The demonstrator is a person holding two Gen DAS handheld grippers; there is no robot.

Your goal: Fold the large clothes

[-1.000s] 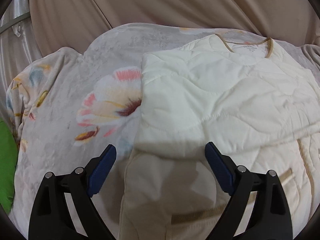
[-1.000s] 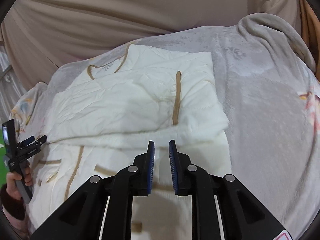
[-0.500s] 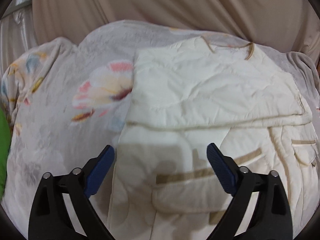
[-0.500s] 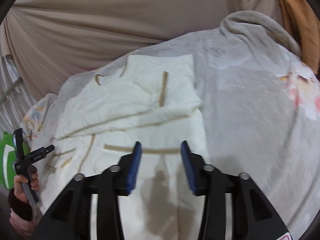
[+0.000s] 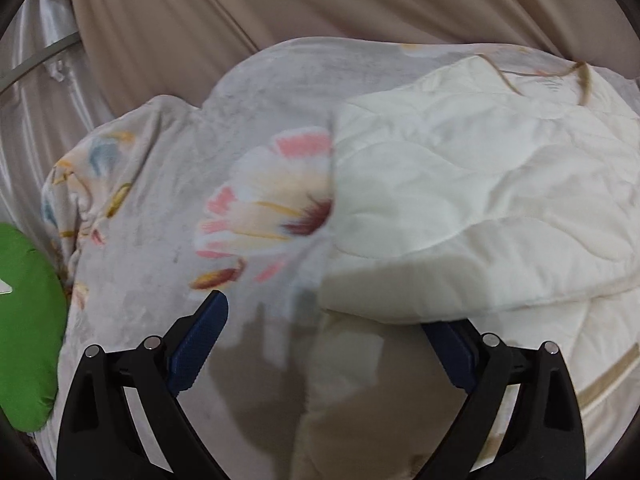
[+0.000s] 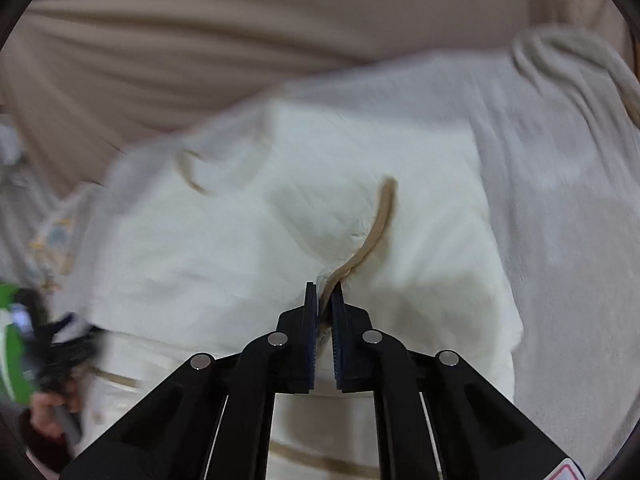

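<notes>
Closing right gripper [image 6: 324,292] pinching garment [image 6: 248,240] trim — left gripper [image 5: 320,312] wide.

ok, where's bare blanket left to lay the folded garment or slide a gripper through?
Free: floral blanket between the cream garment and the green object; plain blanket beyond the garment's other edge. Crowded: the middle, where the garment lies doubled over, the right gripper closing on its tan trim; the left gripper straddles the near corner, open.

A beige draped curtain [image 5: 360,12] hangs behind a bed spread with a grey floral blanket [image 5: 168,208].
</notes>
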